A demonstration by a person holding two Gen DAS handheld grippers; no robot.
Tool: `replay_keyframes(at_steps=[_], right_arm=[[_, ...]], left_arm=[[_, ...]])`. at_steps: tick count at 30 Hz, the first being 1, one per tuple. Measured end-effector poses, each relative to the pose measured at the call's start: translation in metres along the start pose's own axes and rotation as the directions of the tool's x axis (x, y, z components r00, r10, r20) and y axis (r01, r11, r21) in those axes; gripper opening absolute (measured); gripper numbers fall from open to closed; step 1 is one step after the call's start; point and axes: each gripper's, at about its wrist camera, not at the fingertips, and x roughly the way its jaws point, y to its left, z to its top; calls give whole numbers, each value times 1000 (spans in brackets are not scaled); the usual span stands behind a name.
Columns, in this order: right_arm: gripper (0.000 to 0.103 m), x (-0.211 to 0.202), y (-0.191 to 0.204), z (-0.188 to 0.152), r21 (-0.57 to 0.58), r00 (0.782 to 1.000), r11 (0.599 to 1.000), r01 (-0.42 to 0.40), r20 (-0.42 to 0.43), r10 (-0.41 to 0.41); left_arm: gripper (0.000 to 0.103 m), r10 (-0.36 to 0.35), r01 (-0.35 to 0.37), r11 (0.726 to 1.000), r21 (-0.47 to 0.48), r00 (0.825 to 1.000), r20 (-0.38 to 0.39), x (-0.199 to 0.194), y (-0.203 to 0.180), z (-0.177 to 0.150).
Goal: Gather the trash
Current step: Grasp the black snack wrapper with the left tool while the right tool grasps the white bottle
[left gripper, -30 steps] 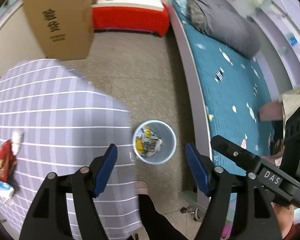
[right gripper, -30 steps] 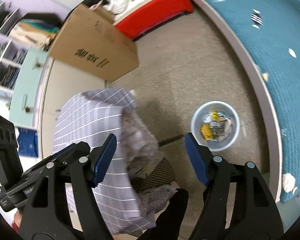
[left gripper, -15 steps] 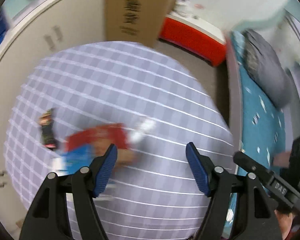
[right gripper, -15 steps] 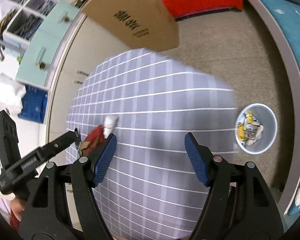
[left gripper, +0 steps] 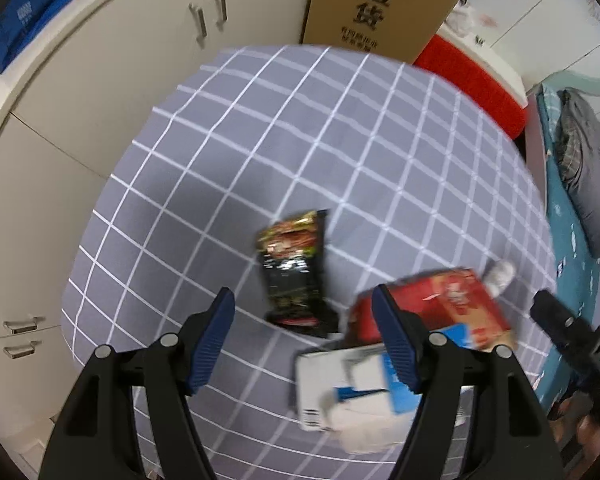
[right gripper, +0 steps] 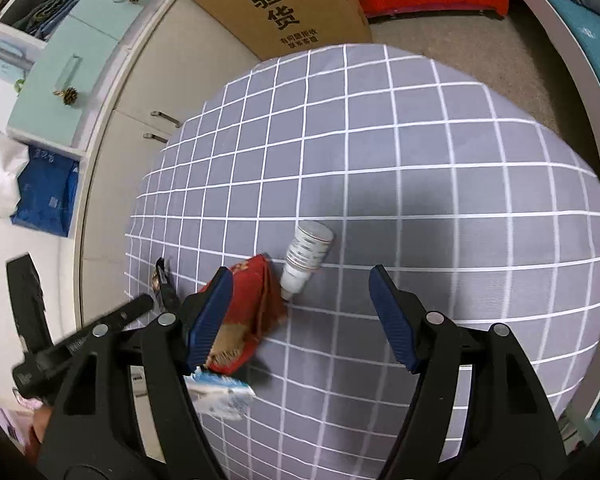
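Trash lies on a table under a grey checked cloth [left gripper: 340, 140]. A black snack packet [left gripper: 294, 270] lies just ahead of my open, empty left gripper [left gripper: 304, 316]. A red wrapper [left gripper: 448, 308], a white and blue box [left gripper: 352, 384] and a small white bottle [left gripper: 500, 274] lie to its right. In the right wrist view the white bottle [right gripper: 308, 254] lies ahead of my open, empty right gripper [right gripper: 300, 314]; the red wrapper [right gripper: 252, 308] is by its left finger, the box [right gripper: 220, 394] below. The trash bin is out of view.
A large cardboard box [left gripper: 380, 4] stands past the table's far edge. White cabinets [left gripper: 80, 120] run along the left. A red bench [left gripper: 472, 84] and a bed with a teal cover [left gripper: 572, 240] are on the right. Carpeted floor [right gripper: 460, 52] lies beyond the table.
Both grippers have swung from the floor bin to over the table. The black packet now lies in front of the left gripper, the bottle in front of the right. Both stay open.
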Motion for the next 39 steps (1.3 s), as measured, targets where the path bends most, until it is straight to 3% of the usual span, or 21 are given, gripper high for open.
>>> replay_keyframes(at_steps=[7, 8, 9, 12, 15, 19, 30, 39], right_arm=[[68, 19, 8, 6, 25, 999, 999, 45, -15, -45], [67, 21, 8, 7, 28, 999, 998, 50, -17, -50], [65, 23, 8, 8, 31, 998, 998, 56, -20, -55], [60, 28, 8, 12, 38, 998, 997, 64, -29, -63], [45, 35, 9, 16, 42, 997, 997, 64, -43, -62], [25, 45, 9, 19, 29, 995, 997, 72, -75, -70], [25, 8, -8, 22, -3, 999, 999, 44, 3, -44], [25, -52, -49, 19, -8, 996, 1000, 18, 85, -18]], left_arm=[[68, -46, 47, 998, 38, 998, -39, 22, 8, 10], [56, -54, 56, 997, 48, 997, -47, 25, 6, 12], [36, -55, 59, 997, 58, 997, -60, 27, 5, 14], [22, -88, 94, 990, 102, 994, -60, 29, 1, 19], [15, -105, 108, 987, 115, 994, -36, 23, -5, 25], [14, -123, 123, 983, 133, 992, -7, 12, -17, 33], [14, -167, 155, 971, 182, 984, 57, -16, -71, 41], [13, -212, 186, 941, 283, 975, 65, -34, -166, 17]])
